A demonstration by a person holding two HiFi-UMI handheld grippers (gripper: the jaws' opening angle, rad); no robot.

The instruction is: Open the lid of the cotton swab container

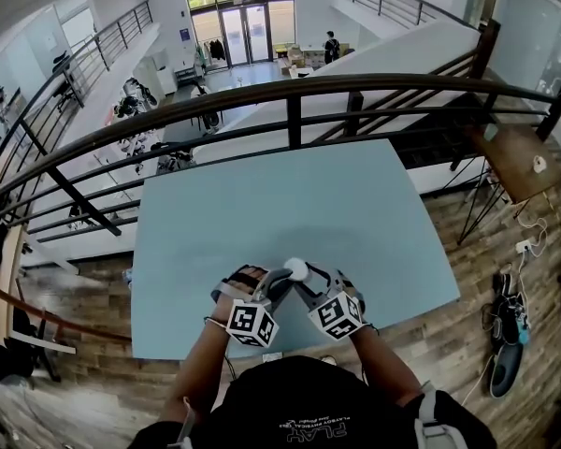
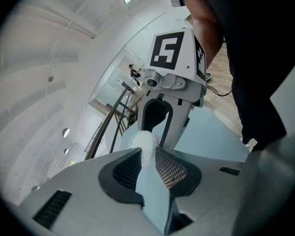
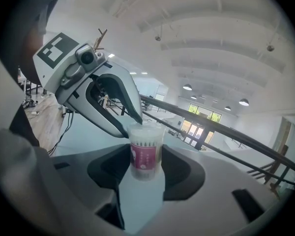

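The cotton swab container (image 3: 146, 157) is a clear round tub with a pink label. My right gripper (image 3: 146, 165) is shut on its body and holds it upright. Its white lid (image 2: 143, 144) sits between the pads of my left gripper (image 2: 146, 155), which is shut on the rim from the other side. In the right gripper view, the left gripper's (image 3: 136, 124) fingertips meet at the tub's top edge. In the head view both grippers, left (image 1: 284, 276) and right (image 1: 306, 276), converge on the container (image 1: 295, 267) above the near part of the pale blue table (image 1: 262, 195).
A dark metal railing (image 1: 290, 92) runs just beyond the table's far edge, with a drop to a lower floor behind it. The person's arms and torso fill the space at the table's near edge. A small wooden table (image 1: 519, 157) stands at the right.
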